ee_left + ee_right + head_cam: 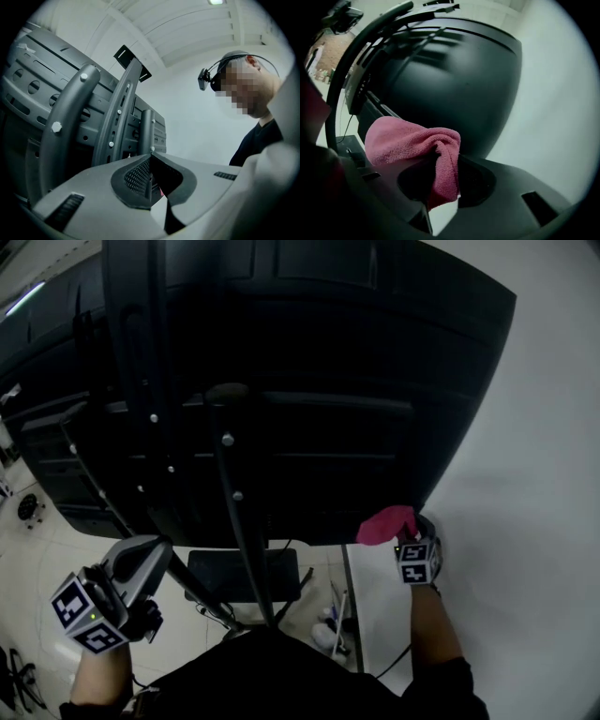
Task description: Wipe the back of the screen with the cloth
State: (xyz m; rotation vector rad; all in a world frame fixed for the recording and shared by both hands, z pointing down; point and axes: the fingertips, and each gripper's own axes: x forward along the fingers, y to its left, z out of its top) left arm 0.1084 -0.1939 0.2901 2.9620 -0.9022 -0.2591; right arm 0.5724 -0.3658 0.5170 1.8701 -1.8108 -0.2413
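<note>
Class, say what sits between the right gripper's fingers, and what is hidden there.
A pink cloth is pinched there, bulging out past the right gripper; the fingers cover its clamped part.

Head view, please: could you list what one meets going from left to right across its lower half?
left gripper → black base plate of the stand → pink cloth → right gripper, jaws shut on the cloth → white surface

A pale tiled floor (42, 554) carries the stand's flat black base plate (246, 573).
</note>
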